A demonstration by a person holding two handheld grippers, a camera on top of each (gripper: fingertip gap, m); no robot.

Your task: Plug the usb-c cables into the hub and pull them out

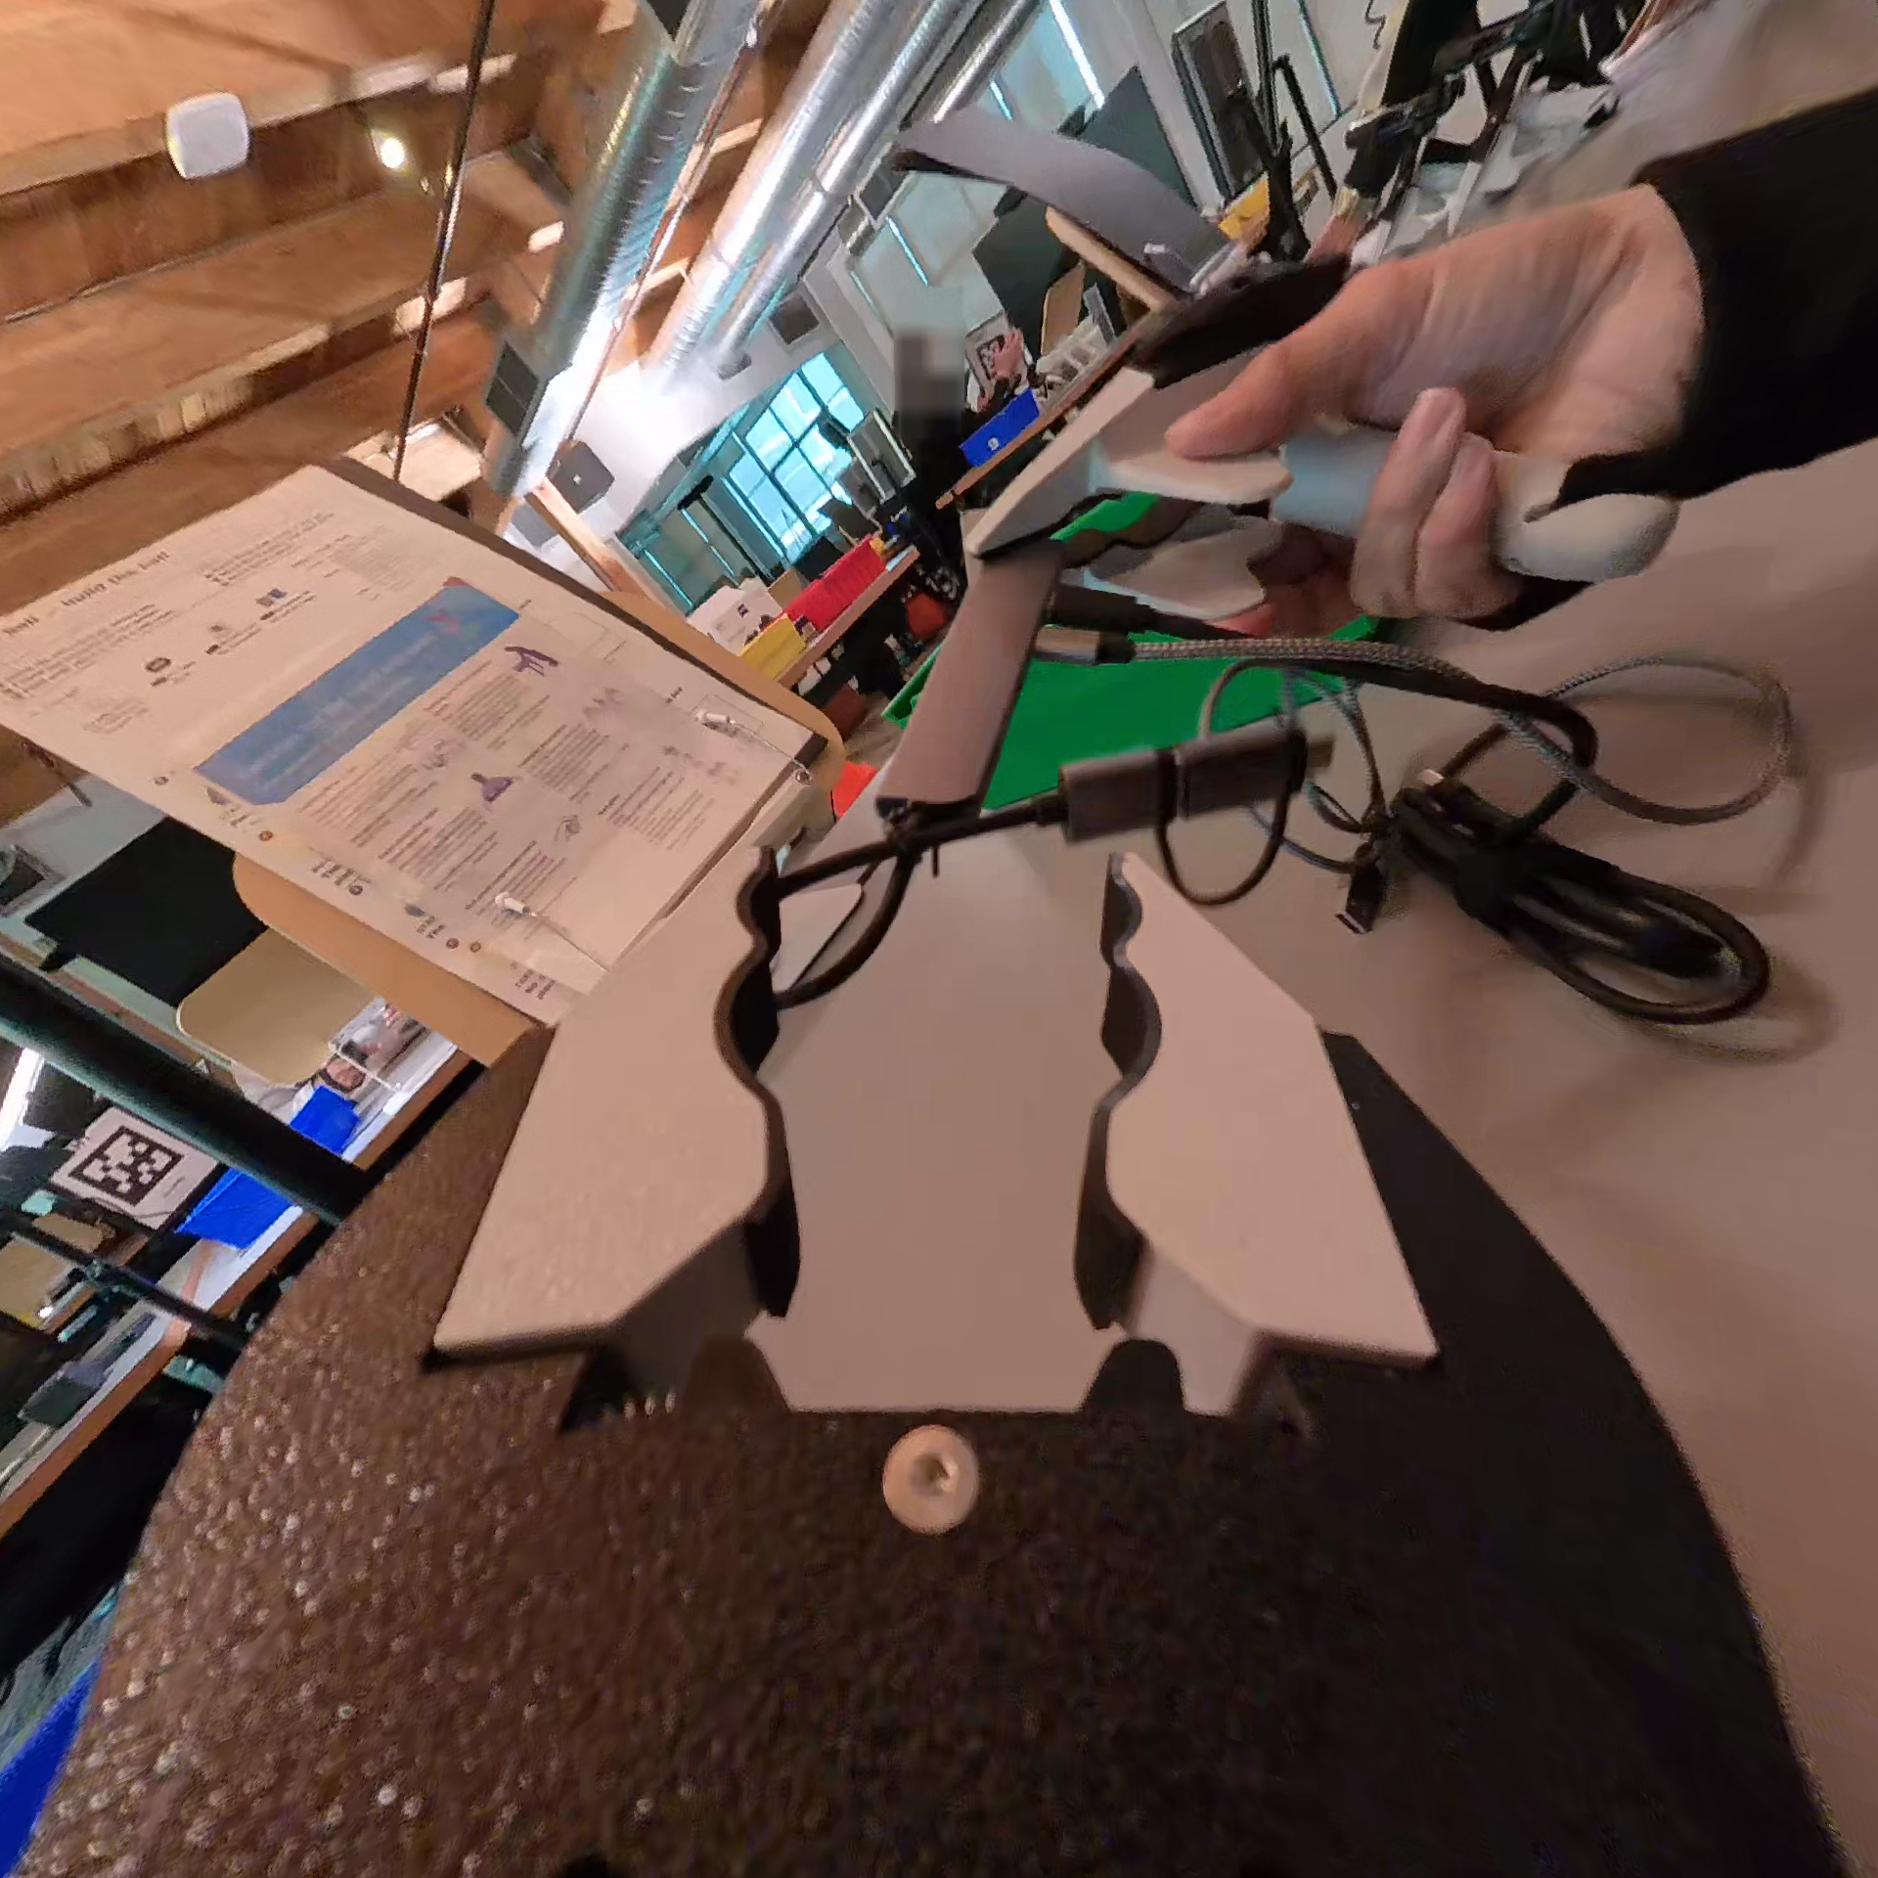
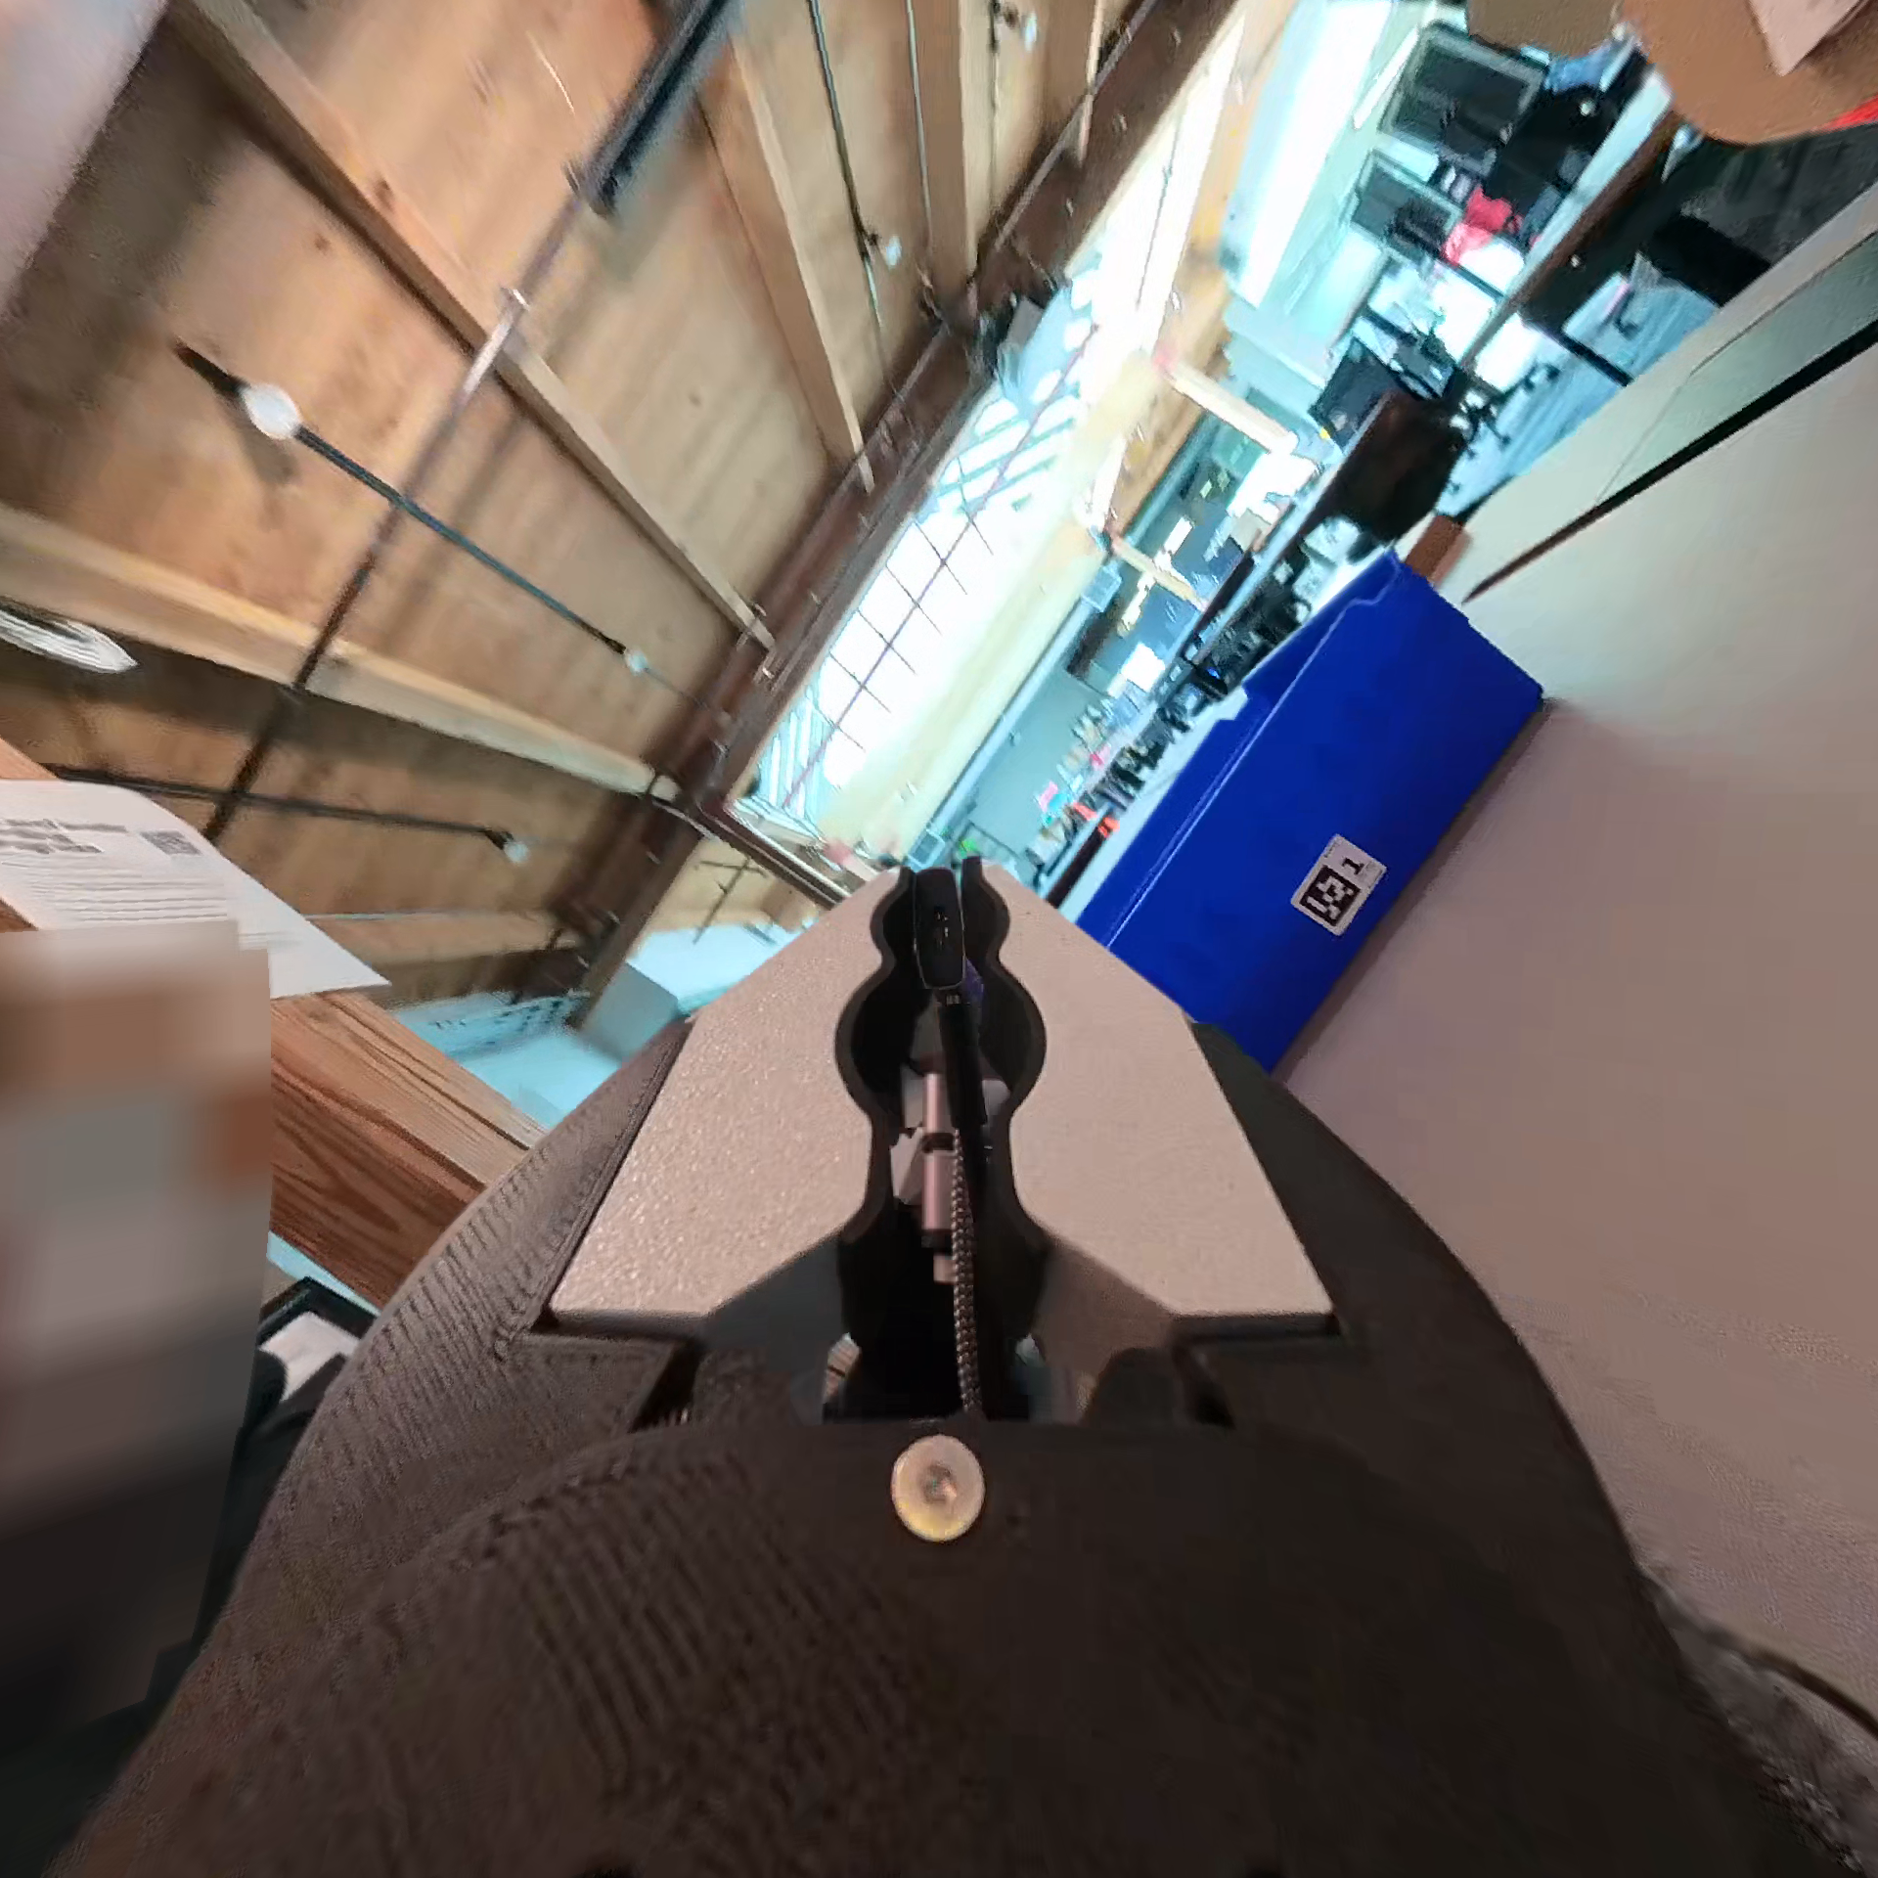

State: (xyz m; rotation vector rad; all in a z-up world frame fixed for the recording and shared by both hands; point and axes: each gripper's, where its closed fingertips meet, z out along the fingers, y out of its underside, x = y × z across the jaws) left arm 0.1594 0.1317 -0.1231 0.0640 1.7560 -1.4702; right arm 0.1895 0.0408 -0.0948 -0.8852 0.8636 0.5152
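In the left wrist view a long grey hub (image 1: 965, 691) hangs at a slant just beyond my open, empty left gripper (image 1: 940, 884). A silver plug (image 1: 1087, 645) on a braided cable and a black cable enter the hub's side. The hub's own thin lead ends in a dark plug with an adapter (image 1: 1189, 788), which floats just past my right fingertip. A hand holds my right gripper (image 1: 1026, 508) over the hub's upper end. In the right wrist view, my right gripper (image 2: 940, 879) is shut on a black plug (image 2: 935, 930). The silver plug (image 2: 930, 1169) sits below it. The hub is hidden there.
A coiled black cable (image 1: 1585, 915) and a braided grey loop (image 1: 1728, 752) lie on the grey table (image 1: 1524, 1169) to the right. A green sheet (image 1: 1098, 711) lies behind the hub. A tilted board with printed sheets (image 1: 407, 732) stands to the left. A blue bin (image 2: 1301, 813) stands at the table's edge. The grippers' ends are close to 11 cm from one another.
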